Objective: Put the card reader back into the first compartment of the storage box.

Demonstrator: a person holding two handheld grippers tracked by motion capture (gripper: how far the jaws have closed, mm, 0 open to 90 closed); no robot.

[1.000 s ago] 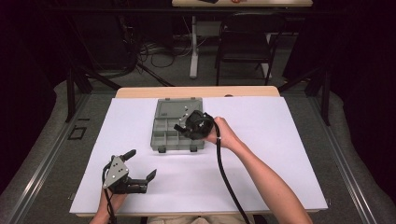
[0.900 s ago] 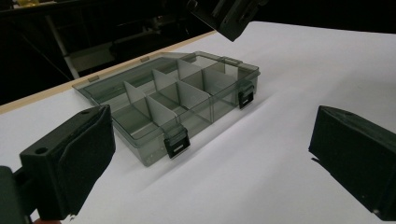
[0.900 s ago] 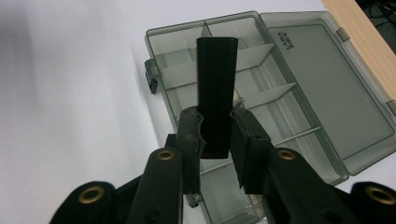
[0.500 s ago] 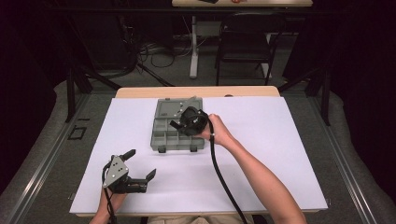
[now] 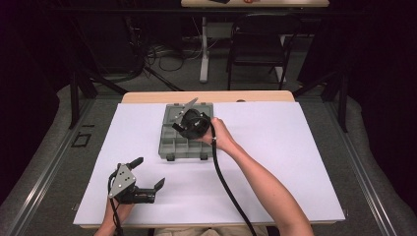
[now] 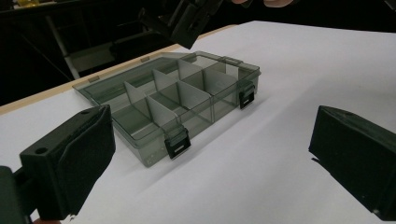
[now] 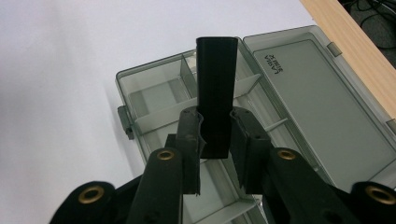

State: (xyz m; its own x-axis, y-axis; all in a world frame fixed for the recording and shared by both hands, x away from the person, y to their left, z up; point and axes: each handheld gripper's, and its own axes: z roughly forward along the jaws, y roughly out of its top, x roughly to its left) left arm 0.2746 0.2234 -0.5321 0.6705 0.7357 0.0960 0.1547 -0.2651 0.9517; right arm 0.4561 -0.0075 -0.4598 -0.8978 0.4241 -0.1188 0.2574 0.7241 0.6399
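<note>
Right gripper (image 7: 215, 154) clamps black block (image 7: 215, 93) above open organizer box (image 5: 187, 132); you centre over one compartment, lower straight. Left gripper (image 5: 147, 179) spread wide, idle.

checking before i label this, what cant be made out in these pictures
- What the flat black piece in the right claw is: in the right gripper view its lower end is covered by the pads; in the high view it is too small.
- Box compartments under that claw: covered by it in the high view.
- Print on the lid: too small, right gripper view.
- Left claw: cut off by the frame edges, left gripper view.
</note>
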